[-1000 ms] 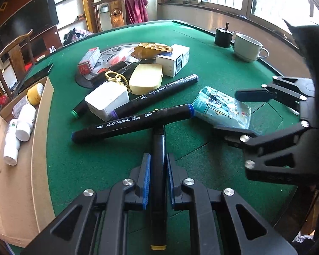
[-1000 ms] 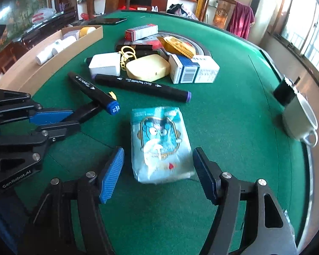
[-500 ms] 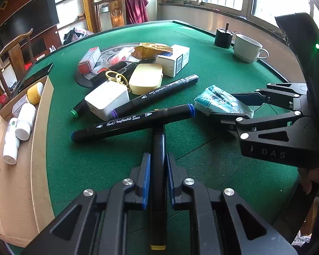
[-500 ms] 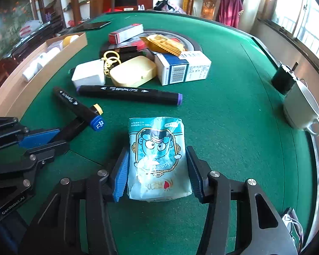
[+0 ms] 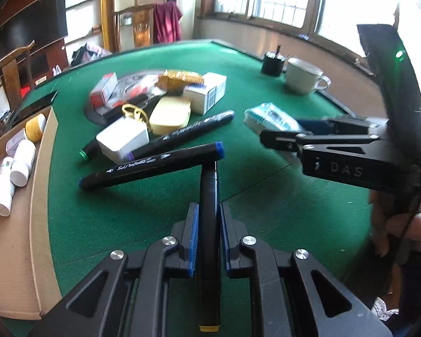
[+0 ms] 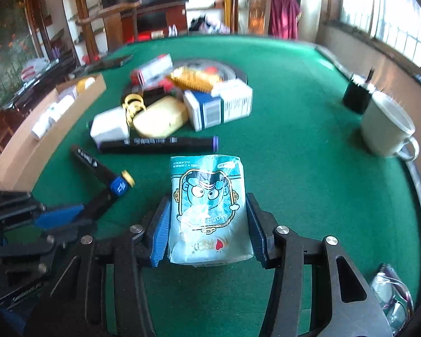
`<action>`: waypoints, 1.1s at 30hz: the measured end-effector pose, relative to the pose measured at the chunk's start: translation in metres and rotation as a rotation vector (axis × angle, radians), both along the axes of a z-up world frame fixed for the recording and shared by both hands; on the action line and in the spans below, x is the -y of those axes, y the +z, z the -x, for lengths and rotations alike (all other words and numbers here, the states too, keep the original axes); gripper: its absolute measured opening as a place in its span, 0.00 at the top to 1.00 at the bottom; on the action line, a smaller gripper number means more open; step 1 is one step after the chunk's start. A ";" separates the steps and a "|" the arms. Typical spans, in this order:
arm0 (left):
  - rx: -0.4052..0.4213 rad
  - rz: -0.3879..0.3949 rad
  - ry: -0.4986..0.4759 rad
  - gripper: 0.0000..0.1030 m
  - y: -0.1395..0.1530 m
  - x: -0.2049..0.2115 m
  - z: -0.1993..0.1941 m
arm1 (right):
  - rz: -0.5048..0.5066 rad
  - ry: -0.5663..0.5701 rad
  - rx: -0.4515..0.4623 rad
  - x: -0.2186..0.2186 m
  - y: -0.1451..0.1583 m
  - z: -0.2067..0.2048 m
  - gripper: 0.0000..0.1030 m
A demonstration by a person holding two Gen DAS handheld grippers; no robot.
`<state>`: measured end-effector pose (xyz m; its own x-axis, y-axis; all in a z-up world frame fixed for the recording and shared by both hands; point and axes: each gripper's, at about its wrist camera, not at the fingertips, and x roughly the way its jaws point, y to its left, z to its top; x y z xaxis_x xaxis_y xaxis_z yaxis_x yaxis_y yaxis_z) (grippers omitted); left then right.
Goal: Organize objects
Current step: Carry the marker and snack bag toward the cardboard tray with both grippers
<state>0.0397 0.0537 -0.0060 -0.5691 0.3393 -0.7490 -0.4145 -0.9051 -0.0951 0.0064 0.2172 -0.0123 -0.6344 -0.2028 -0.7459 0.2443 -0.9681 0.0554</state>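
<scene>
Since a second ago my right gripper [image 6: 207,224] has clamped the blue tissue pack [image 6: 209,210] and tipped it up; left gripper [image 5: 207,241] grips a yellow-capped black marker [image 5: 209,252].

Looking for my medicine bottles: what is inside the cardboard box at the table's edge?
The cardboard box holds several white bottles lying on their sides and a yellow roll at the far end. Its wall hides part of the contents.

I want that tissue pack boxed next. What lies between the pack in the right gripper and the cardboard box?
The markers and the left gripper holding the yellow-capped marker lie between the tissue pack and the cardboard box.
</scene>
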 end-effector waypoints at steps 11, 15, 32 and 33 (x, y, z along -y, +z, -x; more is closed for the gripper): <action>-0.022 -0.204 0.044 0.87 0.045 0.065 -0.023 | 0.165 0.029 -0.025 0.019 0.035 -0.025 0.52; 0.001 -0.252 0.076 0.87 0.050 0.092 -0.014 | 0.167 0.103 -0.038 0.048 0.054 -0.030 0.52; 0.053 -0.378 0.005 0.87 0.048 0.097 -0.010 | 0.194 0.086 -0.023 0.058 0.058 -0.022 0.52; 0.050 -0.379 0.007 0.87 0.050 0.098 -0.010 | 0.197 0.087 -0.029 0.058 0.060 -0.023 0.52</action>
